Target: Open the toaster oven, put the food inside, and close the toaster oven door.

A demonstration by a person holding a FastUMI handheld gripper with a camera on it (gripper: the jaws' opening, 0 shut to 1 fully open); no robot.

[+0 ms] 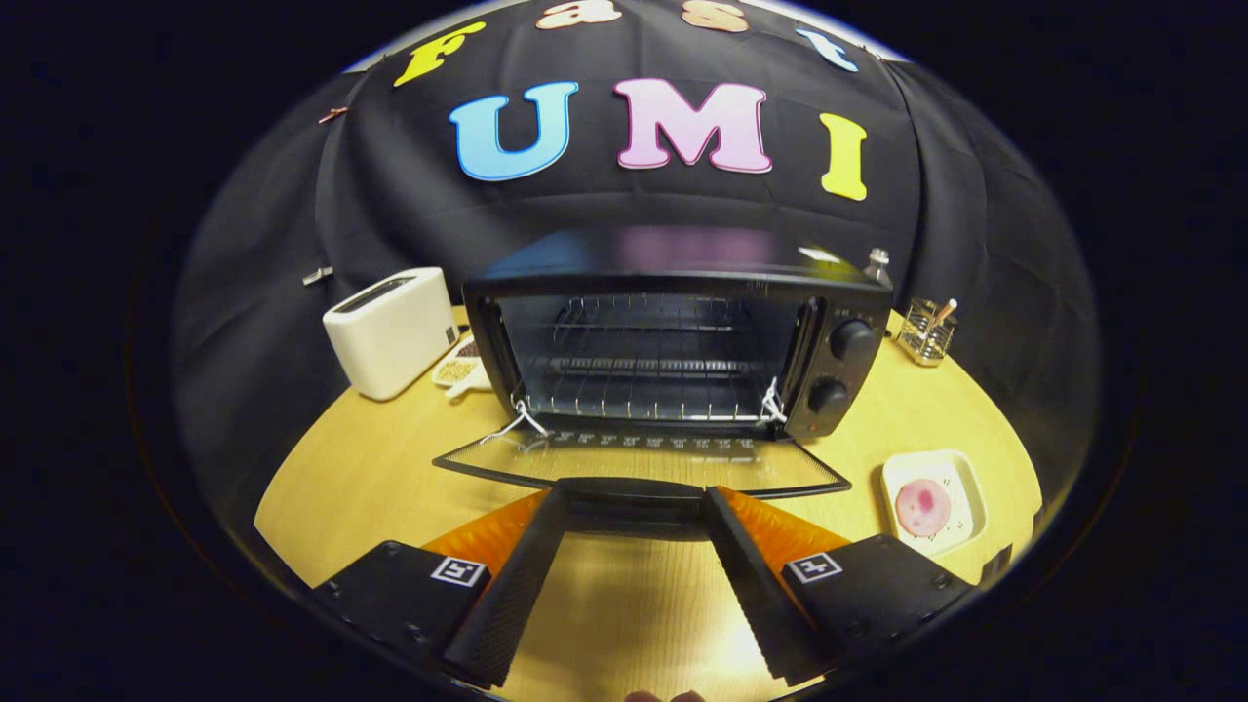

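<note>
Toaster oven (663, 341) door (639, 466) down, gripper (634, 502) jaws apart at its handle

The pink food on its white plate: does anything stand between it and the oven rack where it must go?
Nothing visible does. The toaster oven door lies fully open, the rack is bare, and the food sits right of the open gripper.

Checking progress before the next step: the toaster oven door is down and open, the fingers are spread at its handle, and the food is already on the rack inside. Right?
Not quite. The gripper view shows the toaster oven rack bare; the food sits on its white plate on the table. The door is open and the gripper spread at its handle.
</note>
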